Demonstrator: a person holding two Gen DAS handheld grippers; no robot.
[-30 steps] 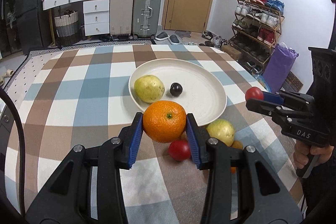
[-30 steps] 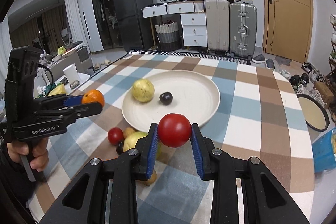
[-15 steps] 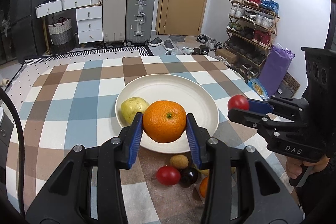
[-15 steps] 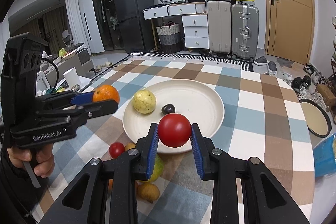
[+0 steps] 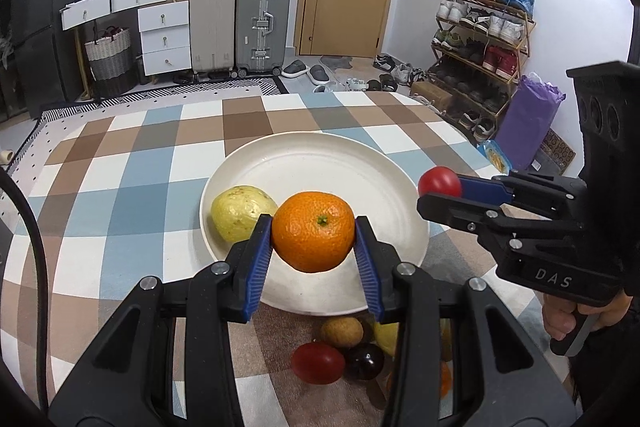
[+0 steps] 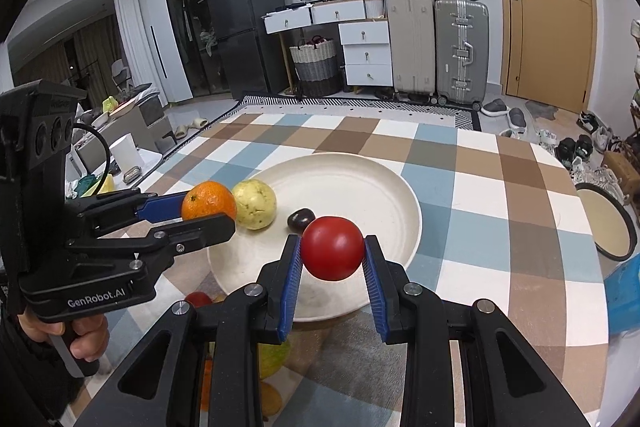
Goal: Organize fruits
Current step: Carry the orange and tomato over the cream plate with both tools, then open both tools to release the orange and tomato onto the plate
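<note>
**Both tongs loaded above the plate**

Low in the left wrist view, the left gripper (image 5: 314, 243) has its blue pads closed on an orange (image 5: 314, 231), held clear of the surface over the near edge of the cream plate (image 5: 344, 163). Beneath the fingers, at the bottom centre of that frame, loose fruit lies on the checked tablecloth (image 5: 120, 195): a small red tomato (image 5: 318, 363), a dark plum (image 5: 365, 361) touching it, and a brown round fruit (image 5: 342, 331) just behind. The right wrist view shows almost none of this pile, only a red sliver and some yellow-green skin between its own fingers.

Low and central in the right wrist view, the right gripper (image 6: 332, 255) is clamped on a red tomato (image 6: 332, 247), also held above the plate's near rim. A pale yellow-green fruit (image 6: 254, 204) rests on the plate's left side; the left view shows it too, partly behind a finger. A small dark fruit (image 6: 301, 219) on the plate is seen only from the right wrist; the orange hides it in the other view.

At the far right of the left view, a hand (image 5: 566, 319) grips the right tool's handle.

Farther back, only the left view shows the shoe rack (image 5: 480, 39); only the right view shows the dark fridge (image 6: 236, 27). Both show the suitcases (image 5: 262, 19).
</note>
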